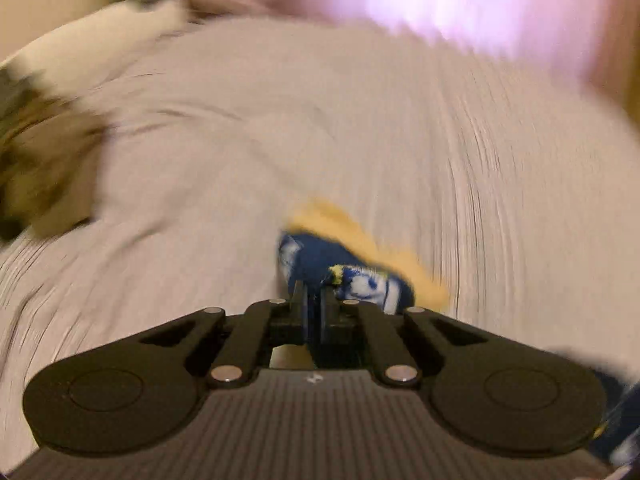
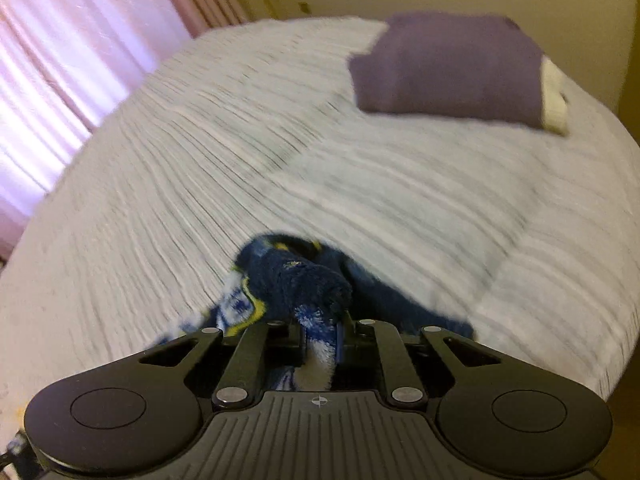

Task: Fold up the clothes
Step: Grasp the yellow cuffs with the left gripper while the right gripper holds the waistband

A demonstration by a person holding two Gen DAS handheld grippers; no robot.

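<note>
Pick-up step: I have the left hand-held gripper (image 1: 313, 294) and right hand-held gripper (image 2: 320, 326) each clamped on the blue patterned garment (image 2: 296, 276), just above the bed (image 2: 360, 184). Next, I judge, spread it flat before folding, clear of the purple folded stack (image 2: 448, 68).

My left wrist camera sits just behind the left tool (image 1: 314, 296), looking forward and steeply down along its fingers at the bed (image 1: 440, 152), very close to the cover; the picture is smeared. My right wrist camera rides the same way behind the right tool (image 2: 320, 320), also tilted down, facing across the bed toward a folded purple garment (image 2: 448, 68) and pink curtains (image 2: 60, 64). Both views share the pale ribbed cover, the blue patterned cloth (image 1: 320, 256) and that pink light.
</note>
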